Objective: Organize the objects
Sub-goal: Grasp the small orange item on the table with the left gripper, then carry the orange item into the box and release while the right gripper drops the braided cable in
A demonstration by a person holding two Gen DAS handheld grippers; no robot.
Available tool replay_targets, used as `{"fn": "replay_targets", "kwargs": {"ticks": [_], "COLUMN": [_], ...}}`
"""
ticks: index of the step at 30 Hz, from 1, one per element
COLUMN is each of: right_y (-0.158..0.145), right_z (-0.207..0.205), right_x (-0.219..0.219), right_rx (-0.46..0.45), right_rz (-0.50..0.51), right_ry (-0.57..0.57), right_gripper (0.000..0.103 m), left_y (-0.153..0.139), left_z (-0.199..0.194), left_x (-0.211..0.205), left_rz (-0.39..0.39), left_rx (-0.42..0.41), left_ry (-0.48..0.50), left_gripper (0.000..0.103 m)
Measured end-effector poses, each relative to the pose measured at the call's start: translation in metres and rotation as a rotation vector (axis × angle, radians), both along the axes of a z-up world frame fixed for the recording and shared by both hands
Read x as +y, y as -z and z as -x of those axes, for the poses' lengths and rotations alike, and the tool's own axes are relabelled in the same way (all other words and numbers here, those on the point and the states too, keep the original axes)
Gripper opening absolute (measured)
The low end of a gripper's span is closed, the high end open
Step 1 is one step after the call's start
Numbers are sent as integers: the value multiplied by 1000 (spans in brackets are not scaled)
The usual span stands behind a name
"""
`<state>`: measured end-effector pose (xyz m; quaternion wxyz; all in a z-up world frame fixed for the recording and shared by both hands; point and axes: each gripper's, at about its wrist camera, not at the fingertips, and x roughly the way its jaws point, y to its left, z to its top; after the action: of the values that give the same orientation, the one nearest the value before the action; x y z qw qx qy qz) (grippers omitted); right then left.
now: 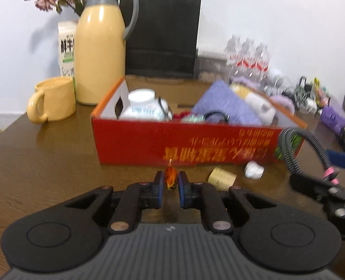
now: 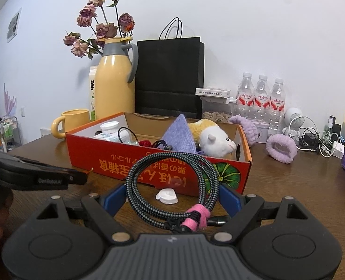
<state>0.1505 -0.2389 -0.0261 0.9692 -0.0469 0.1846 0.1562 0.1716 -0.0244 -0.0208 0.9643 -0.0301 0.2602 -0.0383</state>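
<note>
Left gripper (image 1: pixel 171 181) fingers closed narrow on a small amber candy (image 1: pixel 170 178), held just above the brown surface (image 1: pixel 55 163). Right gripper (image 2: pixel 172 193) fingers spread wide around a coiled braided cable (image 2: pixel 172 184) with pink strap (image 2: pixel 197 218); both blue pads against the coil's sides. Ahead of both fingers, a red box (image 2: pixel 116 161) with a plush toy (image 2: pixel 215 141), purple cloth (image 2: pixel 179 135), white jar (image 1: pixel 144 107). Beyond the right fingers, white cap (image 2: pixel 166 196) on the surface. Right of the left fingers, a cork (image 1: pixel 221 177).

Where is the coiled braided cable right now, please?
In the right wrist view, the braided cable sits between the right gripper's blue pads, before the red box.
</note>
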Motion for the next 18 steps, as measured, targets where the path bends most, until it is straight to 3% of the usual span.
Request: {"fn": "replay_targets", "kwargs": {"ticks": [10,18], "right_y": [-48,-47], "right_z": [-37,-112], "right_x": [33,60], "right_rx": [-121,-80], "right_rz": [56,60], "right_ry": [-55,-50], "right_gripper": [85,85], "left_y": [-61,-71], "left_z": [-25,-84], "left_x": [5,14], "left_rz": [22,56], "left_rx": [-166,-192], "left_ry": [-3,-28], "left_gripper": [13,13]}}
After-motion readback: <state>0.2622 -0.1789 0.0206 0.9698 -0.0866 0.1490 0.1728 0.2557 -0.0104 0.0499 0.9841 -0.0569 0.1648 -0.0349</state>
